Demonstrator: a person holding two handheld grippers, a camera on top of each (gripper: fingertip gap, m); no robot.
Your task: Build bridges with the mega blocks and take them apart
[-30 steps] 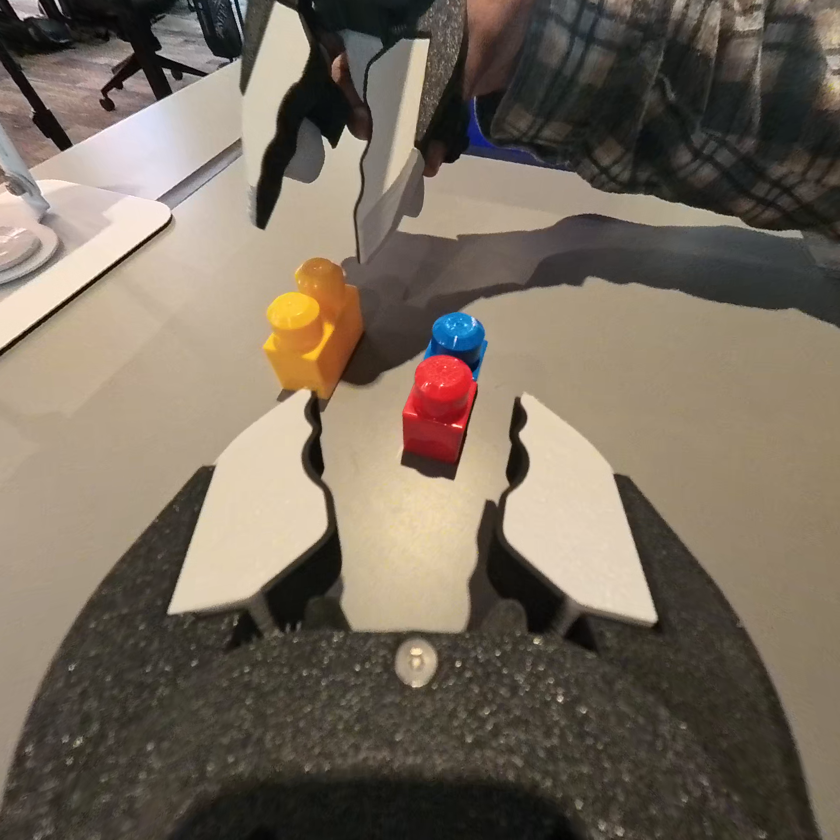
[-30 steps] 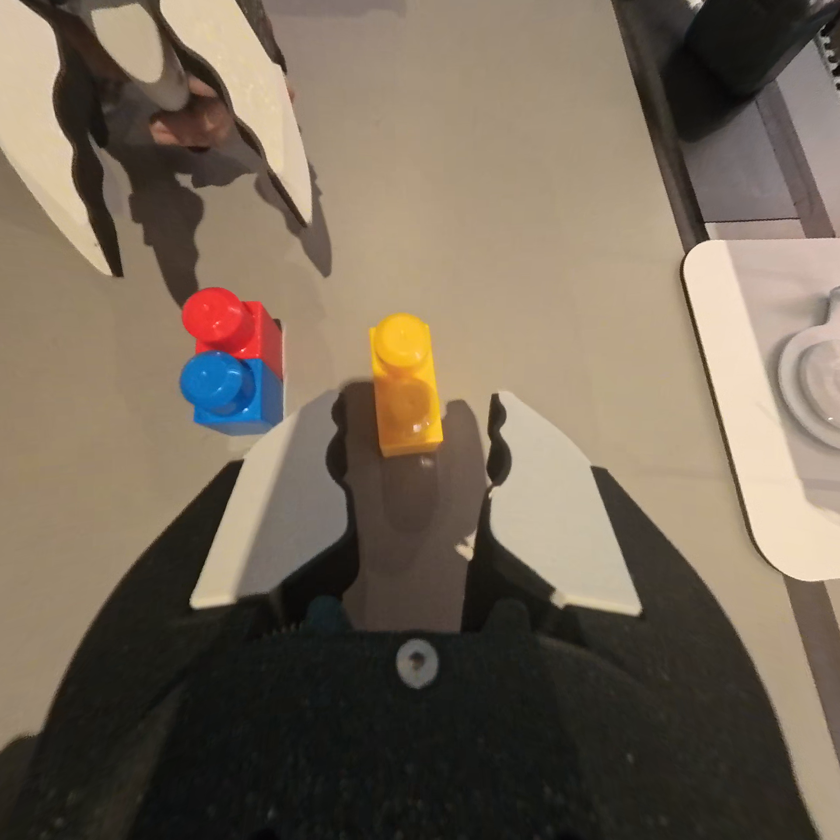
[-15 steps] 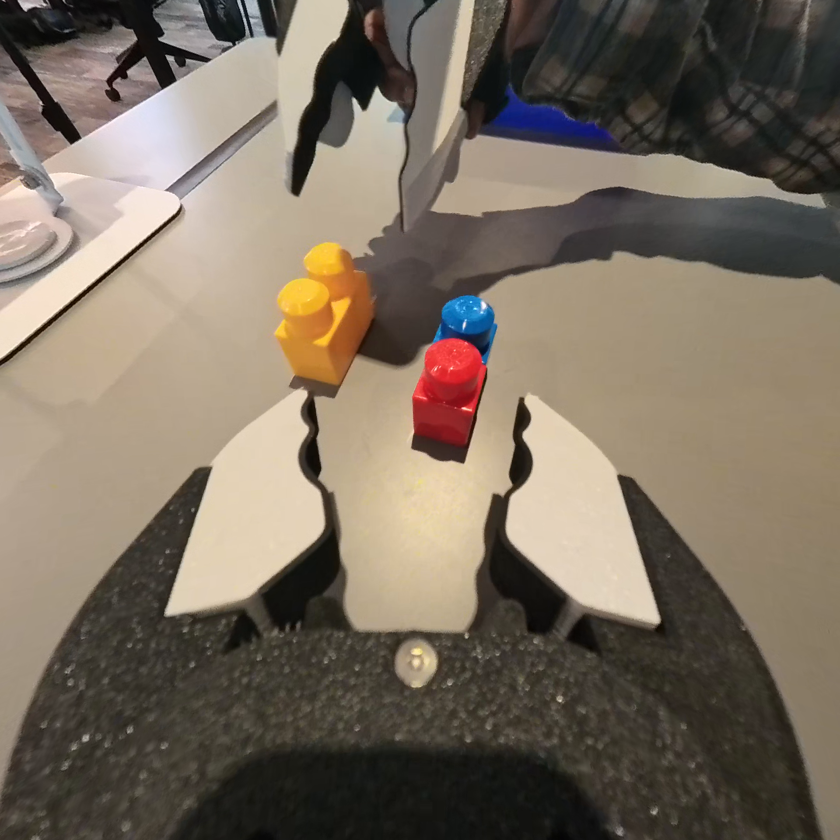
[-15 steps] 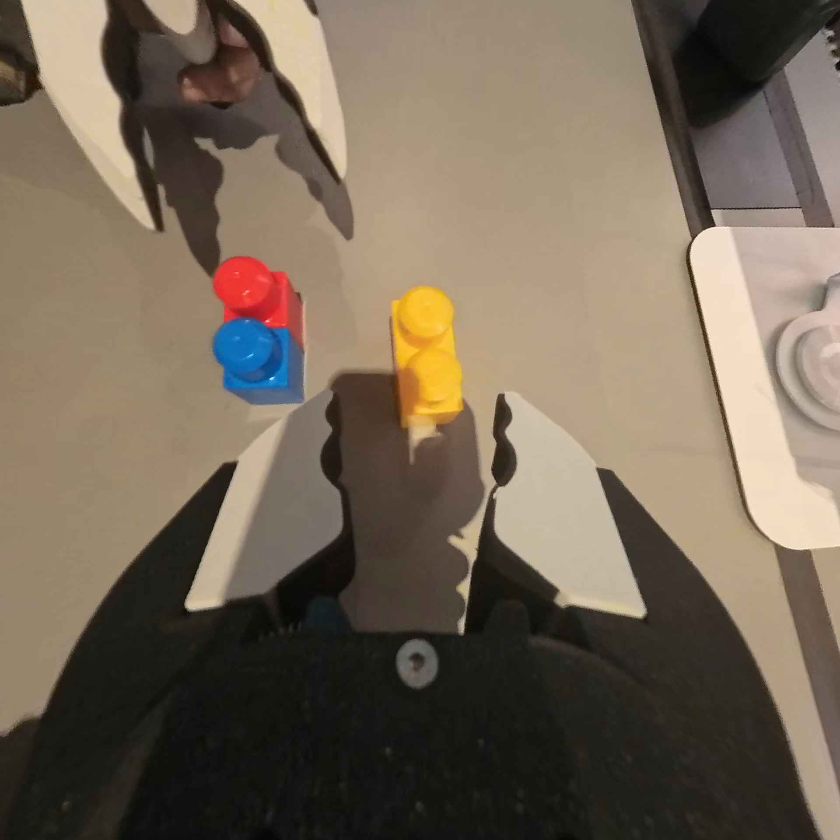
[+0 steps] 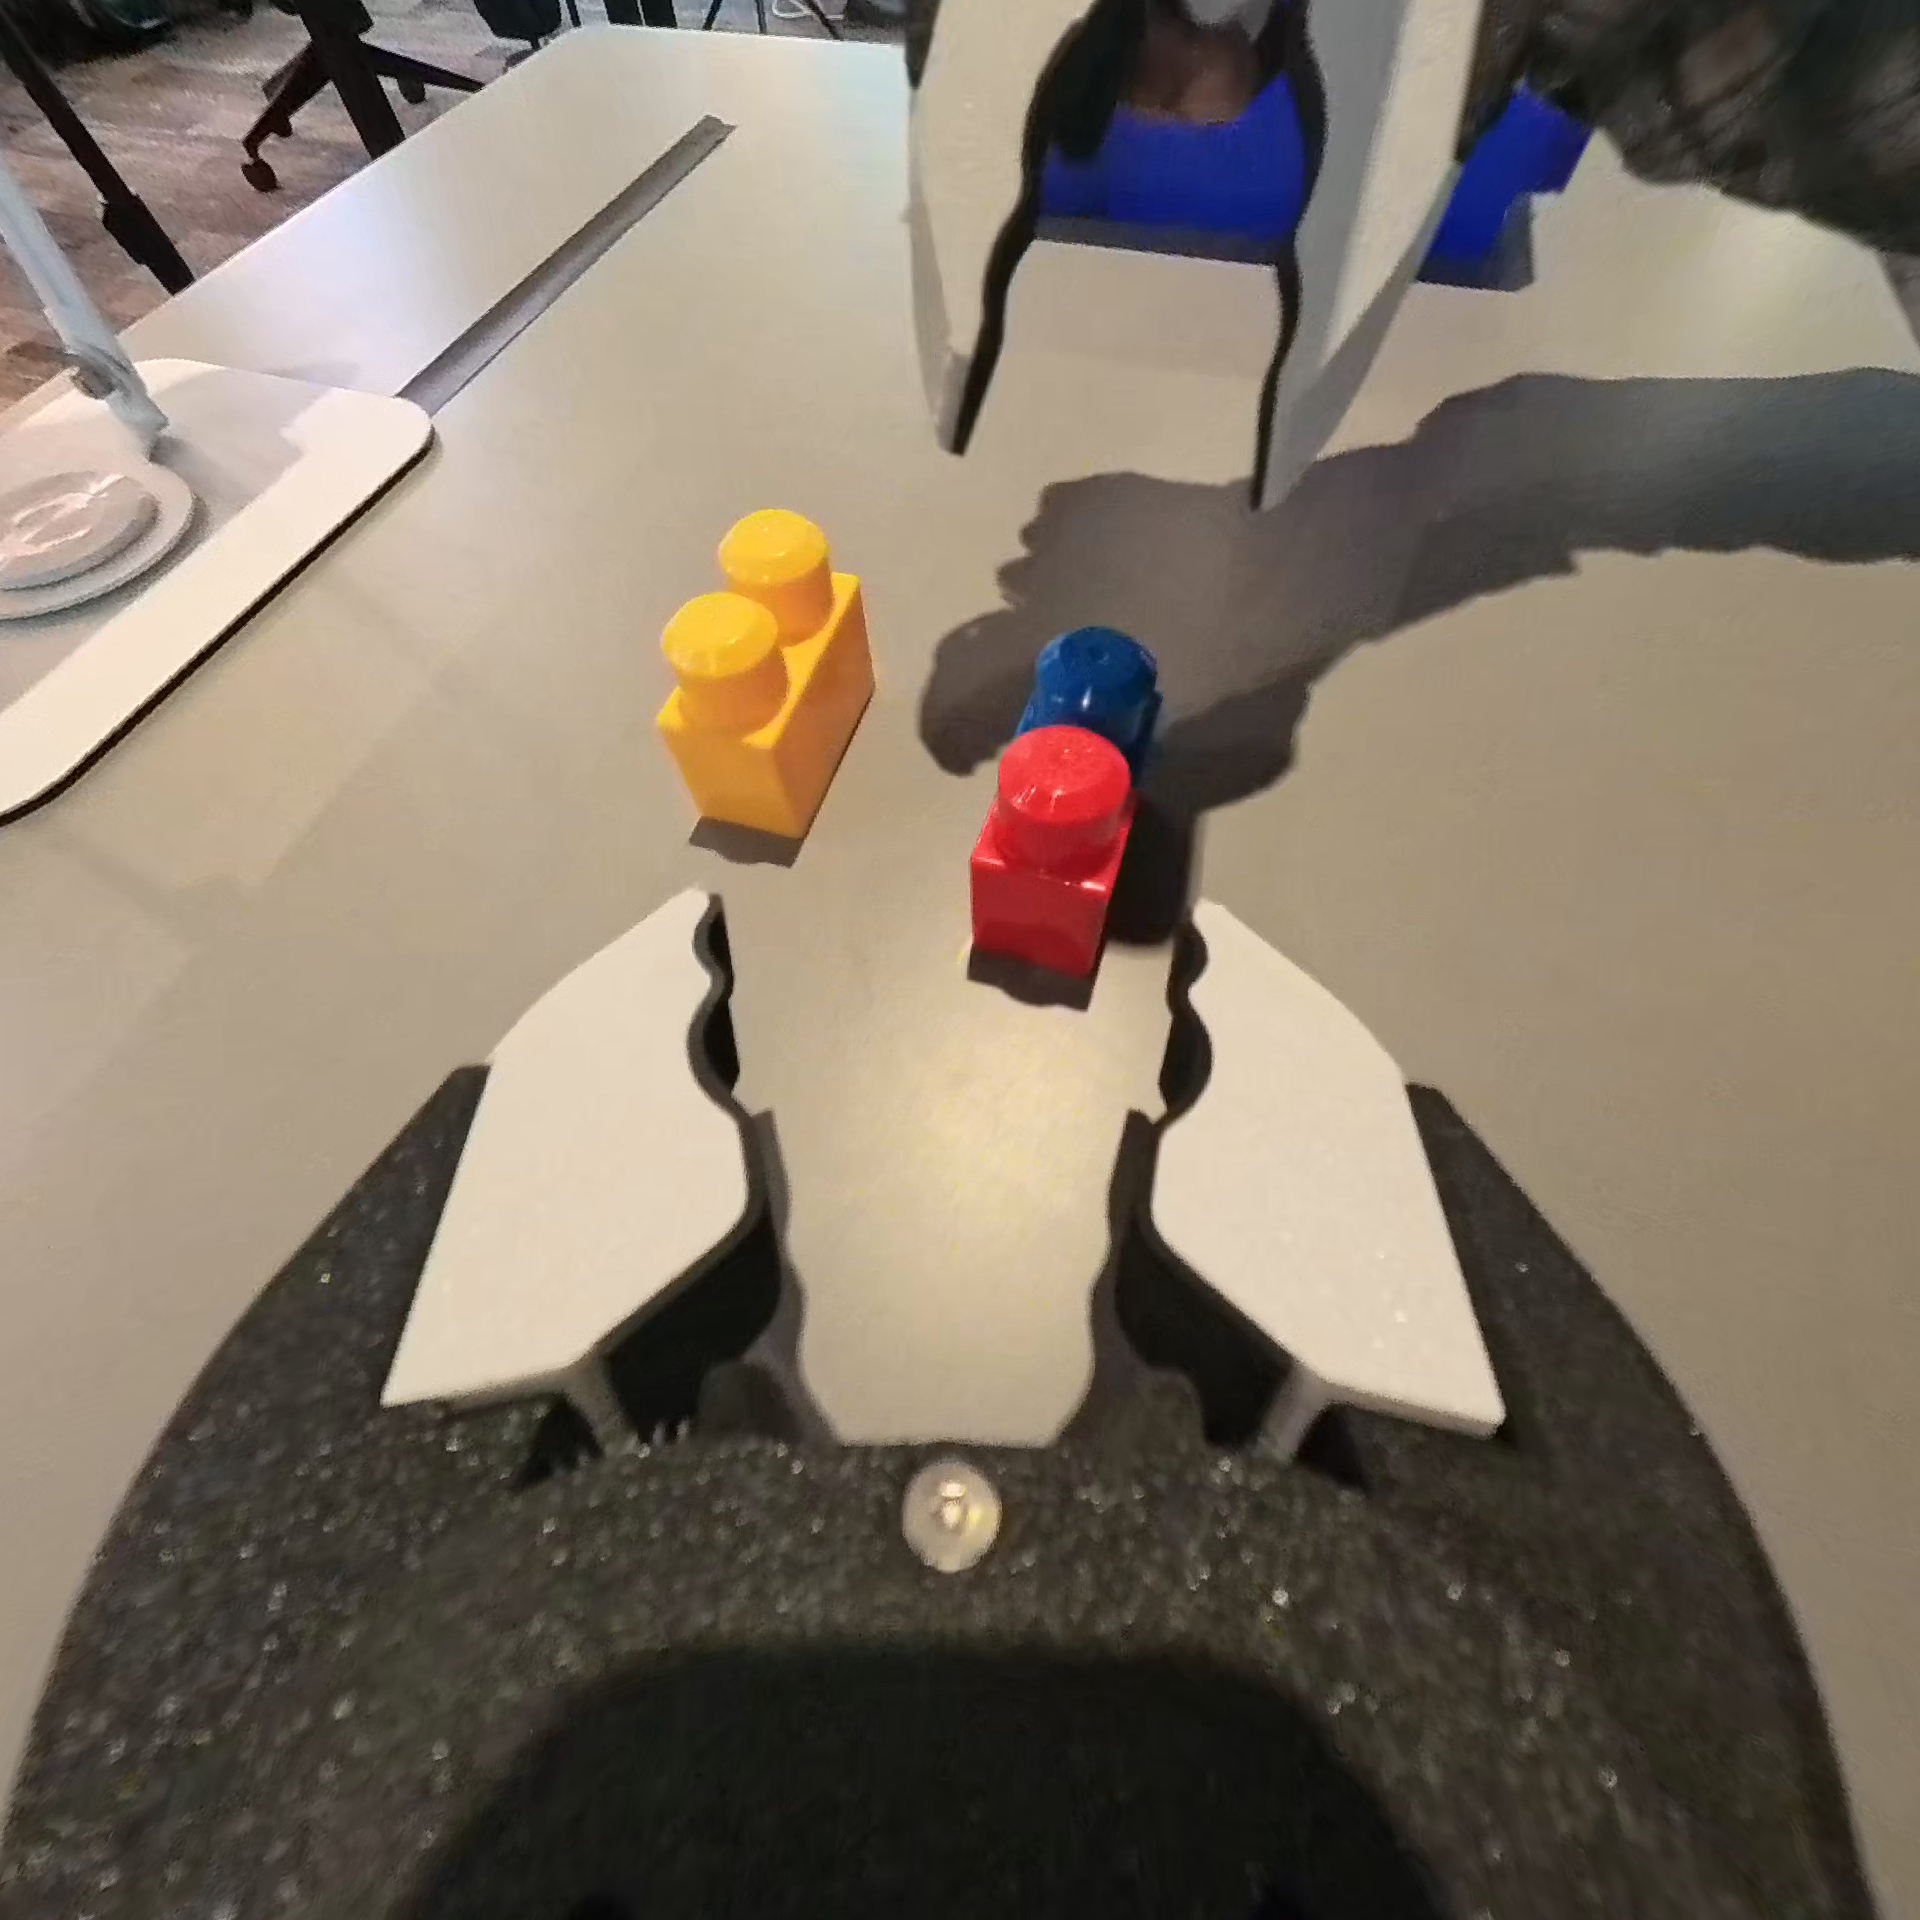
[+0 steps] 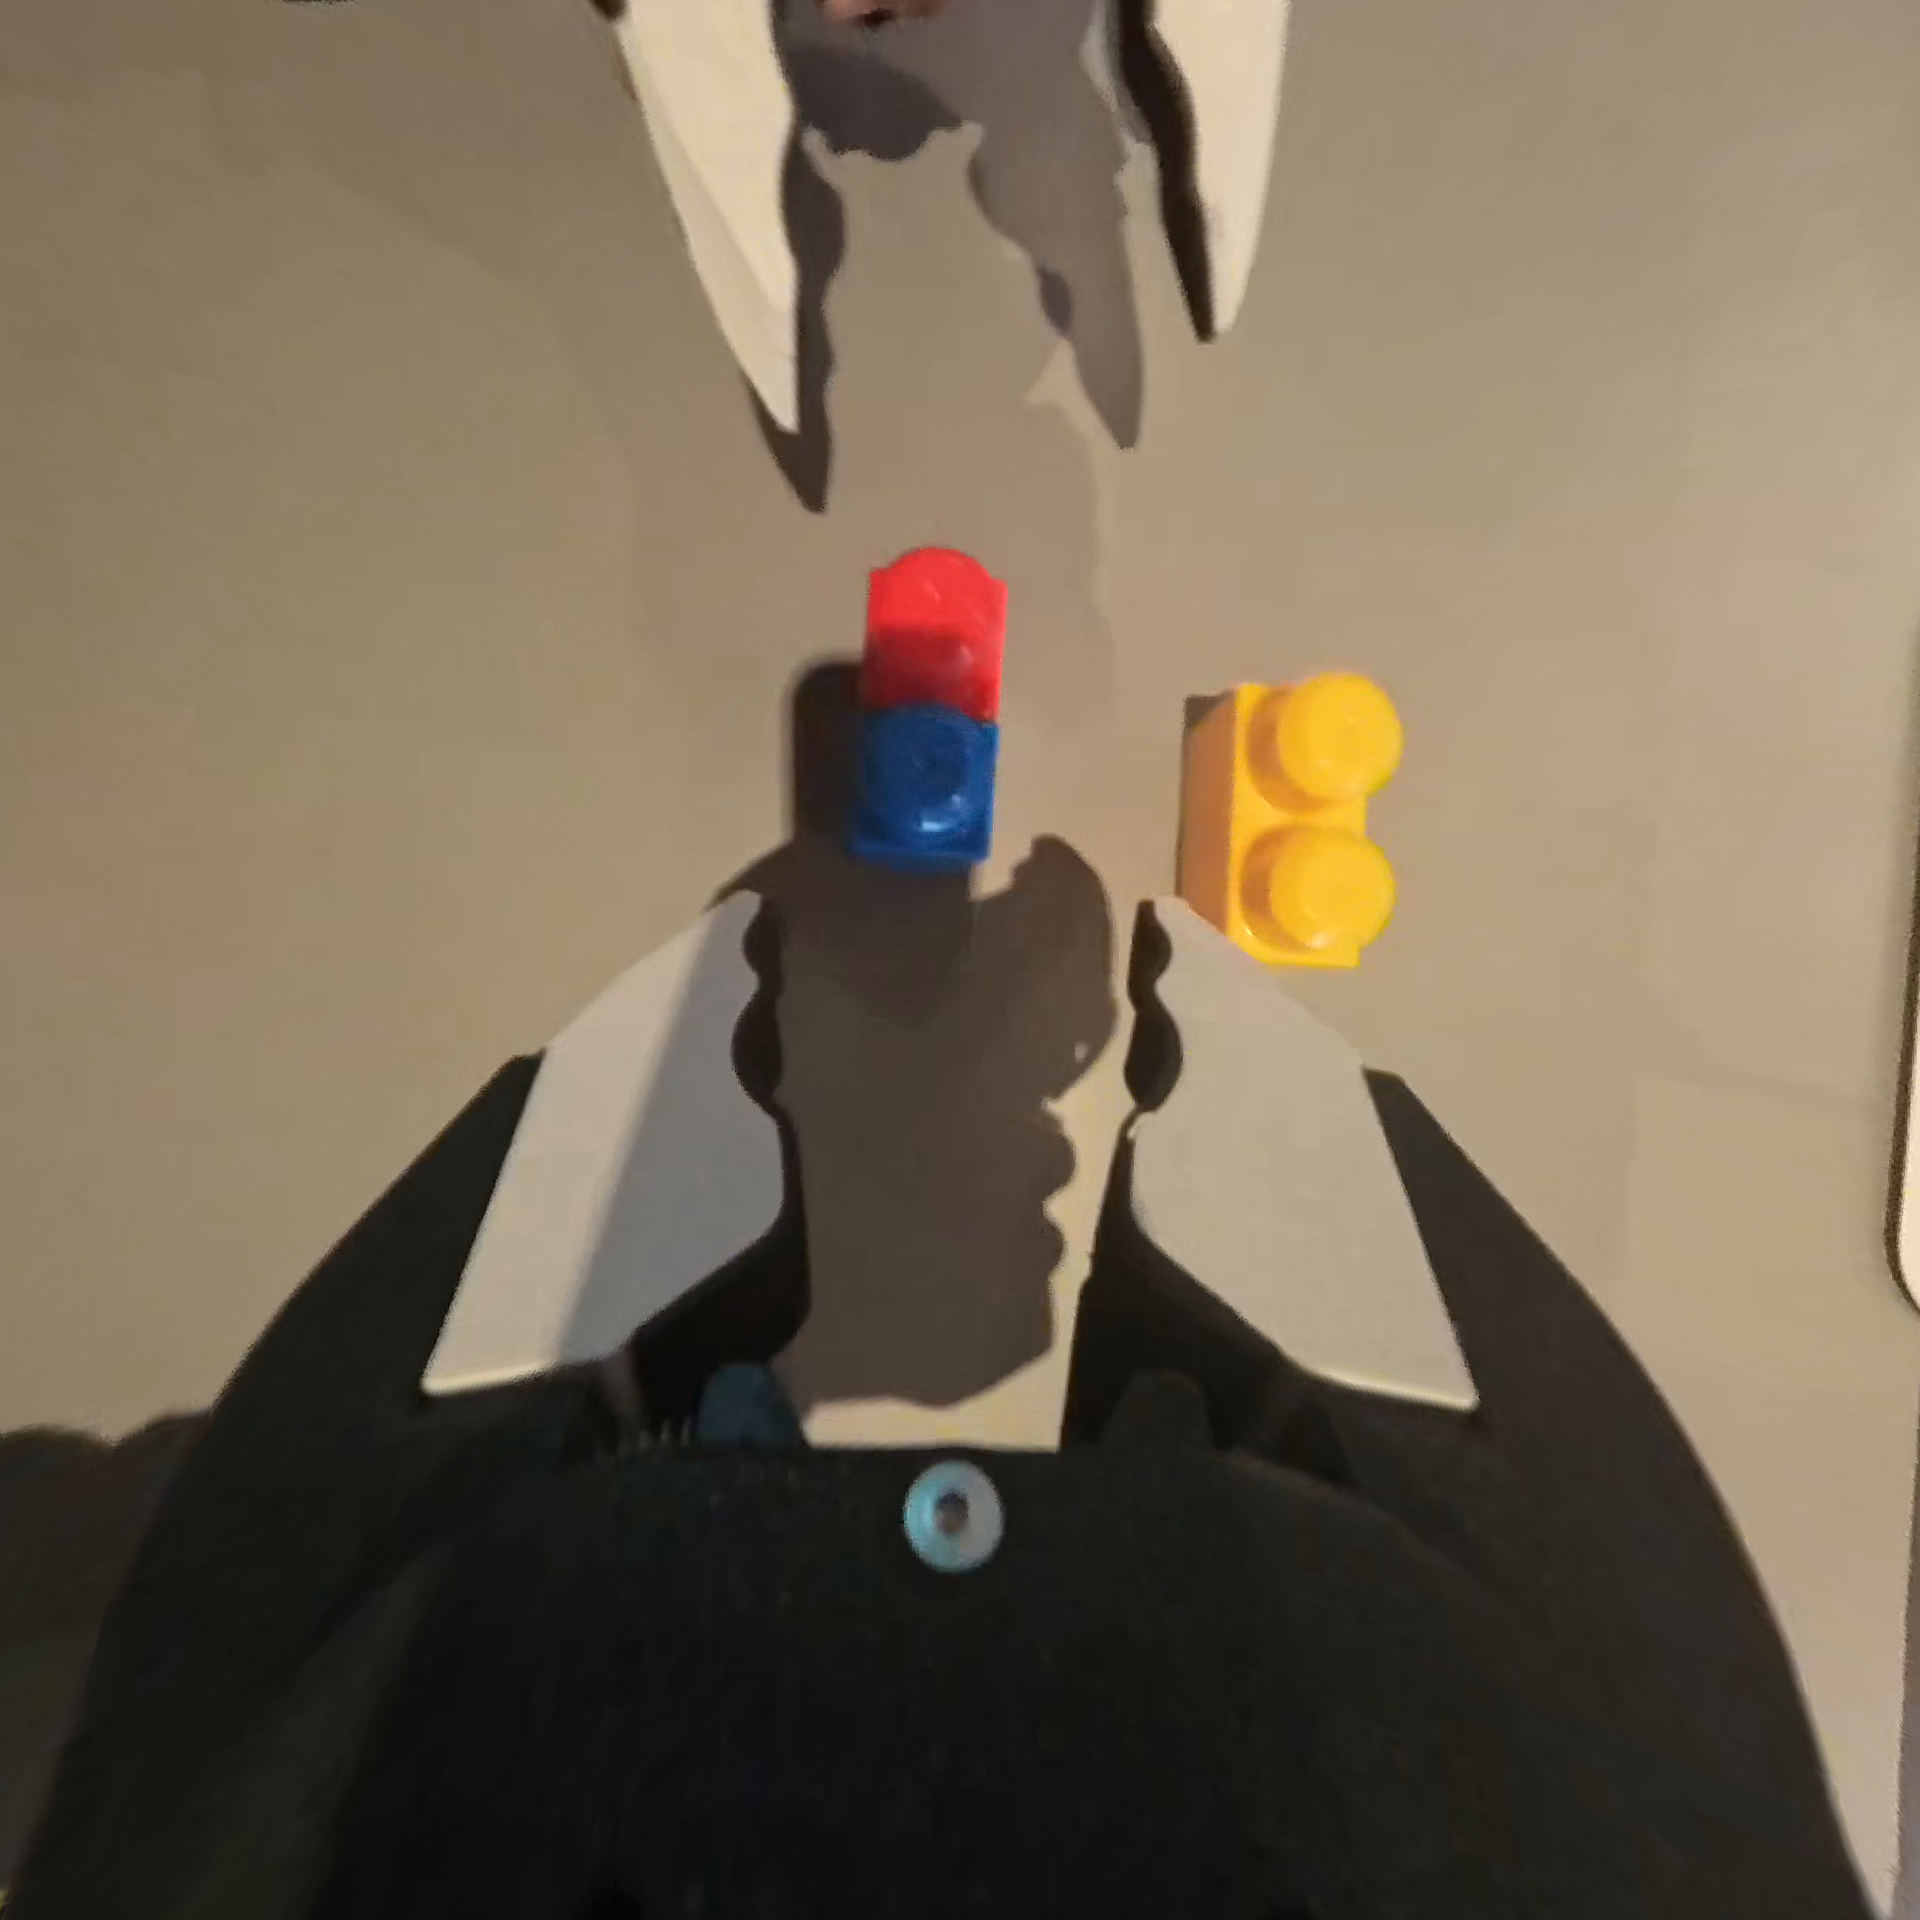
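Grey and matte, the surface [image 5: 1558, 935] carries three mega blocks, all standing studs-up and none stacked. The yellow block [image 5: 766, 694], a two-stud piece, sits alone to the left in the left wrist view. Just beside it, with a strip of bare surface between, the red block [image 5: 1049, 857] and the blue block [image 5: 1093, 691] stand in a row, touching each other, each with a single stud.

The left gripper [image 5: 945, 914] hovers low in front of the red block, its jaws spread wide and holding nothing; the red block lies just beyond the gap between the fingertips, closer to the right one. Opposite it, the right gripper [image 6: 945, 904] hangs above the surface facing the blue block, jaws likewise spread and empty, with the yellow block just past its right fingertip. Its shadow falls over the blue block. Each gripper shows in the other's view at the far side of the blocks.

A white board [image 5: 239, 551] with rounded corners lies at the surface's left edge, with a round white base [image 5: 73, 530] on it.
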